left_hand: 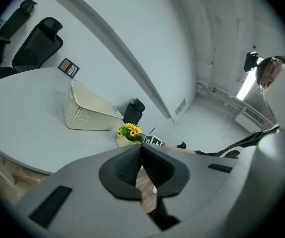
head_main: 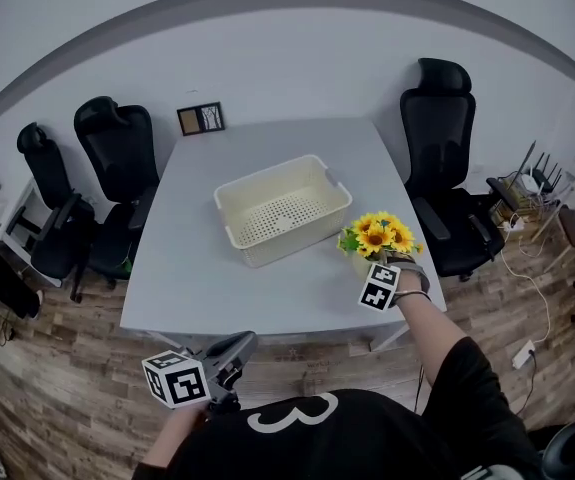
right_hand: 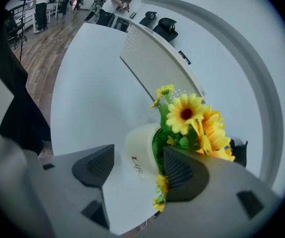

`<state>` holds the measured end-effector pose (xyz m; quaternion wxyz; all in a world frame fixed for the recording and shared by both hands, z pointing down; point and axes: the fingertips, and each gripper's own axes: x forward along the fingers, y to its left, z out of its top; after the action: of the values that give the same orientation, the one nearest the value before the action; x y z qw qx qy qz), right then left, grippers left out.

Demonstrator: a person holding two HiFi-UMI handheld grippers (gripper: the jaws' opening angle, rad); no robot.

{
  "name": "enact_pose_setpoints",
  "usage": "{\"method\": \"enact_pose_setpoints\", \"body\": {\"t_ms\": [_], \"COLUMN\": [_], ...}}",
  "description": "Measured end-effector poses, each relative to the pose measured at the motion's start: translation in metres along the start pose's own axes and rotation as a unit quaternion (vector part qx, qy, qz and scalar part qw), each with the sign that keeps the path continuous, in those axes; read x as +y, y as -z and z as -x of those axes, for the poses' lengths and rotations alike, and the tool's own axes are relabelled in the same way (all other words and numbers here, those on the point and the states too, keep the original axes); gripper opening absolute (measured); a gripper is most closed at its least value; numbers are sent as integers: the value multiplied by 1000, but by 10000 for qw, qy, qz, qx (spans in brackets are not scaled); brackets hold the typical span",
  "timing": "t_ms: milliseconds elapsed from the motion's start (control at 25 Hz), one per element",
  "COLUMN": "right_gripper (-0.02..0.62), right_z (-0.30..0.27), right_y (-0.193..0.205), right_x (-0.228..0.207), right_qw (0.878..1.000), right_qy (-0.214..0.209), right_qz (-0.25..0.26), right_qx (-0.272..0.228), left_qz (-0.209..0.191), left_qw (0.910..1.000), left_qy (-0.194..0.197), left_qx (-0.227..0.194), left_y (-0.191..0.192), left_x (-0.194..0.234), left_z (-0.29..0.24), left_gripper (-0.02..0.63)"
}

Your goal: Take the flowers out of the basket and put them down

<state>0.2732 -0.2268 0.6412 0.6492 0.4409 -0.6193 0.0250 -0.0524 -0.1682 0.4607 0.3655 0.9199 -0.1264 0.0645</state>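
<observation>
Yellow flowers [right_hand: 188, 114] — pot [right_hand: 138, 150] partly hidden behind right claw [right_hand: 140, 162] pad.

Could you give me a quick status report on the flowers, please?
Left claw shut, empty. Right claw open around the flower pot. Pot upright on table, beside empty basket. Nothing in the way.

The sunflowers [head_main: 379, 234] are bright yellow with brown centres over green leaves, in a cream pot [right_hand: 141, 155] bearing red lettering. The basket [head_main: 282, 211] is cream too, its floor and walls dotted with a regular grid of small holes, on a pale grey tabletop [head_main: 197, 278]. The office chairs [head_main: 445, 158] are black, the plank floor [head_main: 57, 388] streaky brown and grey, and the marker cubes [head_main: 176, 378] white with black squares.
</observation>
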Motion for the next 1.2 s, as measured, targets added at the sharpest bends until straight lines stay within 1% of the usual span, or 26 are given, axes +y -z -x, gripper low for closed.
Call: {"method": "enact_pose_setpoints", "body": {"t_ms": [80, 200, 280, 320, 400, 520, 560, 720, 760, 840, 920, 1000, 1080, 1120, 1200], "right_gripper": [316, 316, 316, 316, 316, 316, 316, 311, 297, 235, 155, 117, 44, 34, 14], "right_z": [9, 30, 51, 64, 95, 146, 163, 225, 240, 270, 298, 325, 349, 361, 380], "right_y": [-4, -8, -6, -5, -2, 0, 1, 10, 12, 15, 18, 21, 23, 22, 22], "right_x": [-3, -2, -1, -2, -2, 3, 7, 29, 34, 46, 63, 80, 97, 105, 121], "right_qw": [9997, 9976, 9934, 9893, 9758, 9487, 9408, 9158, 9082, 8916, 8763, 8621, 8463, 8392, 8289], "right_qy": [142, 271, 274, 260, 220, 117, 82, -45, -66, -131, -210, -307, -466, -556, -694], "right_qz": [-110, -375, -761, -1026, -1598, -2232, -2347, -2569, -2641, -2796, -2895, -2964, -3043, -3059, -3049], "right_qx": [-186, -518, -813, -1004, -1479, -2235, -2444, -3088, -3247, -3560, -3845, -4098, -4348, -4461, -4639], "left_qz": [-1, -16, -37, -64, -149, -301, -347, -498, -556, -703, -890, -1081, -1239, -1310, -1434], "left_qw": [10000, 9998, 9995, 9993, 9987, 9978, 9974, 9958, 9952, 9936, 9916, 9892, 9868, 9856, 9829], "left_qy": [20, 60, 115, 148, 221, 351, 395, 575, 625, 721, 797, 857, 919, 955, 1050], "left_qx": [64, 204, 297, 348, 436, 485, 490, 511, 513, 505, 491, 485, 484, 484, 491], "left_y": [4, 13, 20, 23, 30, 36, 38, 48, 49, 53, 59, 67, 76, 81, 90], "left_x": [-4, -16, -27, -34, -48, -70, -77, -110, -119, -139, -160, -180, -199, -208, -225], "left_z": [-3, -11, -16, -19, -25, -33, -35, -42, -43, -44, -43, -40, -36, -33, -28], "left_gripper": [12, 12, 12, 12, 12, 12, 12, 12, 12, 12, 12, 12, 12, 12, 12]}}
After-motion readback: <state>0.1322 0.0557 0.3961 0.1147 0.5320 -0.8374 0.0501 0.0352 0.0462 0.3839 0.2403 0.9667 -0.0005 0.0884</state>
